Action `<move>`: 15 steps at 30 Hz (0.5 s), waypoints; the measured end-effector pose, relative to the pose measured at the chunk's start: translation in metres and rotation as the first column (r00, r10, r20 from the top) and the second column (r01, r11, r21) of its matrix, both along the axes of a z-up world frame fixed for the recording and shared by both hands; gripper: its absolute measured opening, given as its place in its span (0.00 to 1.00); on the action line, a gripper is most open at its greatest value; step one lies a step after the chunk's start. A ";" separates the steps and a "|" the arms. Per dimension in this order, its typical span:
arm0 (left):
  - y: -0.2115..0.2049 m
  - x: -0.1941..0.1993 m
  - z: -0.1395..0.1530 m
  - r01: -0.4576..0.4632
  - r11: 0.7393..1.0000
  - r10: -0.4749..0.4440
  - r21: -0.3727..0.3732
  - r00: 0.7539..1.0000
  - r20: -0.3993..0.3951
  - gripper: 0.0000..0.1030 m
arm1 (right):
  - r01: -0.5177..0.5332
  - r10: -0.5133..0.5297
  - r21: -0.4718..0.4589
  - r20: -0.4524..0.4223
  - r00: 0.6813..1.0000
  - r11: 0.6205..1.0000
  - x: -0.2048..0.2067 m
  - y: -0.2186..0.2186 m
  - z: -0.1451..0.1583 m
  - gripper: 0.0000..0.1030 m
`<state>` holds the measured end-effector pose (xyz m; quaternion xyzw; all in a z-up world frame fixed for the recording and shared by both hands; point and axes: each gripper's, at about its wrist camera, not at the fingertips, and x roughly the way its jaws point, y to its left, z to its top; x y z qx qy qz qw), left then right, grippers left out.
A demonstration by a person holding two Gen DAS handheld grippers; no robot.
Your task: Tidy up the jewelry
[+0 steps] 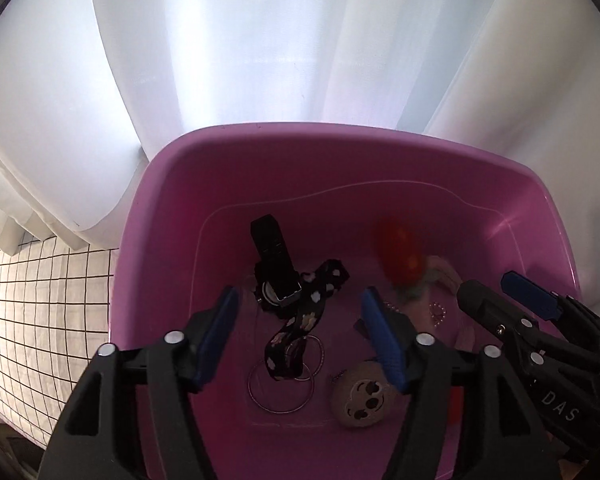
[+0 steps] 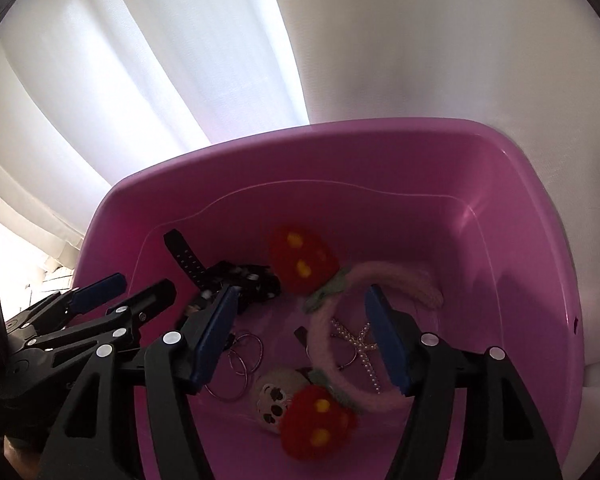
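Note:
A pink plastic basin (image 1: pixel 260 136) (image 2: pixel 340 128) holds the jewelry. In the left wrist view a black watch (image 1: pixel 276 268) lies on a black flowered band (image 1: pixel 300 320). Near them are thin hoop rings (image 1: pixel 280 388), a round beige face charm (image 1: pixel 362 396) and a blurred red strawberry (image 1: pixel 398 256). My left gripper (image 1: pixel 300 294) (image 2: pixel 144 282) hangs open over the band, pressing on nothing. The right wrist view shows a fuzzy pink headband (image 2: pixel 332 320) with two strawberries (image 2: pixel 296 264) and a pearl starfish piece (image 2: pixel 360 340). My right gripper (image 2: pixel 303 292) (image 1: pixel 492 282) stands open above them with nothing in it.
White curtains (image 1: pixel 260 40) (image 2: pixel 160 80) hang right behind the basin. A white cloth with a black grid (image 1: pixel 40 300) covers the surface to the basin's left. The two grippers are side by side inside the basin's walls.

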<state>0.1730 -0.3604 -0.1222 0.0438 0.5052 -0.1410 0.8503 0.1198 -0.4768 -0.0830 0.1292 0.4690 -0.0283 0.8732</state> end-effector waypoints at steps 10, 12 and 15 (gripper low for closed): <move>0.005 0.003 -0.004 -0.037 0.999 0.038 0.035 0.999 -0.034 0.79 | 0.012 -0.013 -0.013 -0.039 0.999 1.000 0.006 0.005 -0.010 0.63; 0.006 0.004 -0.004 -0.037 0.999 0.038 0.035 0.999 -0.037 0.79 | 0.016 -0.017 -0.019 -0.043 0.999 1.000 0.007 0.006 -0.011 0.63; 0.007 0.002 -0.003 -0.041 0.999 0.042 0.036 0.999 -0.034 0.79 | 0.022 -0.024 -0.035 -0.050 0.998 0.999 0.001 0.001 -0.009 0.64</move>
